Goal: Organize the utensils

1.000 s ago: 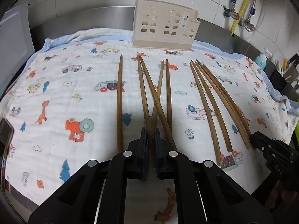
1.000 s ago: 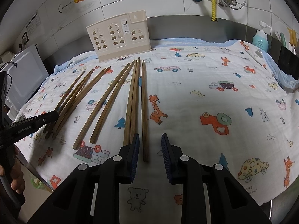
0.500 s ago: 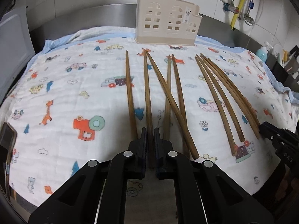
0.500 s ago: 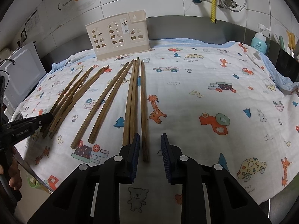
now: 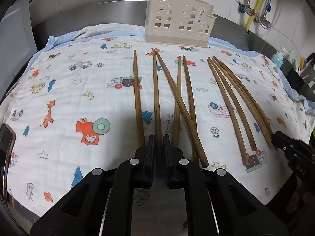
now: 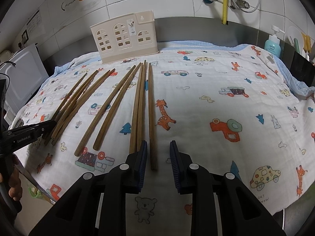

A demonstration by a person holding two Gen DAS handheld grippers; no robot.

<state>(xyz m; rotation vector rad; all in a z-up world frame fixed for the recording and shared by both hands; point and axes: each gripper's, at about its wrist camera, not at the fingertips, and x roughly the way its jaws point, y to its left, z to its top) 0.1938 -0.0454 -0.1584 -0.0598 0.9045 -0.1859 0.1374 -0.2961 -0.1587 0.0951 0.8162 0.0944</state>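
Tiled walls backed our cloth-covered bench (image 5: 59, 90); our left claw (image 5: 158, 143) pinched one chopstick (image 5: 156, 98) for the holder (image 5: 178, 27), while our right claw (image 6: 158, 147) gaped empty.

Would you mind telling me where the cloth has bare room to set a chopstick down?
Bare cloth lies right of the rightmost chopstick, toward the soap bottle. It is crowded left of it, where the other chopsticks lie.
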